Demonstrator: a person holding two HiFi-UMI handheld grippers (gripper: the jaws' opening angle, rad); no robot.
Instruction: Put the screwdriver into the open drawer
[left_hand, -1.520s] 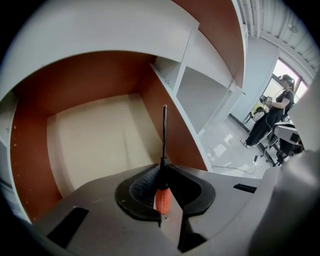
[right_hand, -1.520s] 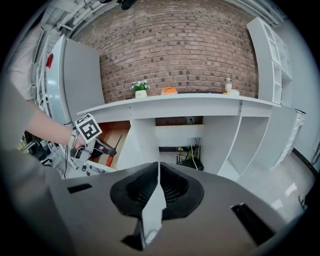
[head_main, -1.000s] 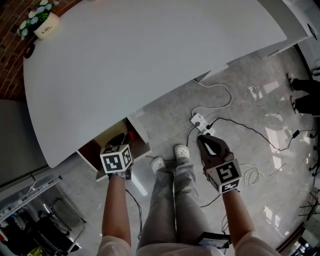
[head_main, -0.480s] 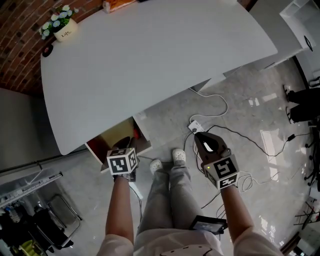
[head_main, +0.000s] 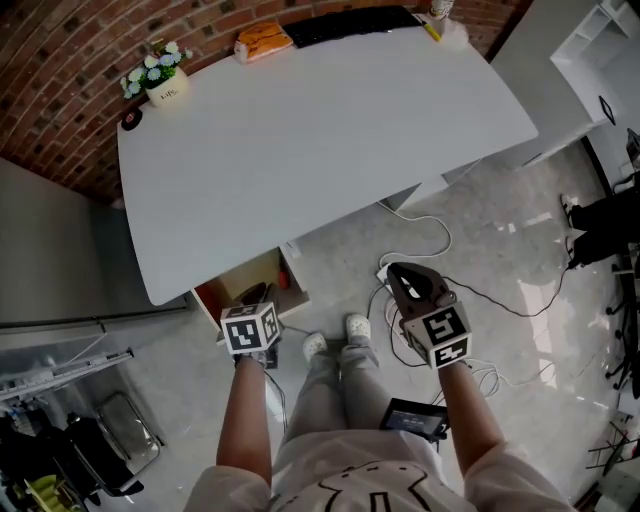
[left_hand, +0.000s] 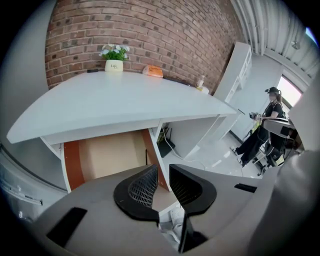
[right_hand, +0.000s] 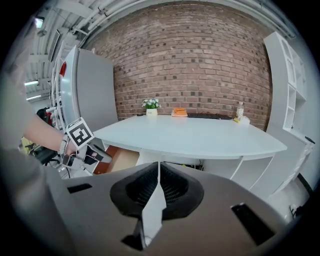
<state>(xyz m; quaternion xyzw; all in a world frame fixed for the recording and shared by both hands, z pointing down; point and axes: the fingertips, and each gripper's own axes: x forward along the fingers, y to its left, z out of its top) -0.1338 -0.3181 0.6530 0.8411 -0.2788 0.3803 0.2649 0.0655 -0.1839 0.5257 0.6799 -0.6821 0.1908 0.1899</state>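
The drawer (head_main: 236, 284) stood pulled open beneath the white table's (head_main: 320, 120) near edge, lower left of centre in the head view, its floor pale tan, its sides reddish-brown.

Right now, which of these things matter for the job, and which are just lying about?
For the job: open drawer, left gripper, right gripper. The screwdriver I cannot pick out.
Lying about: flower pot, orange packet, keyboard, floor cables.

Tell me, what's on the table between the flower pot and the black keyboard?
An orange packet lies on the white table between the flower pot and the black keyboard. The head view shows it, at the table's far edge.
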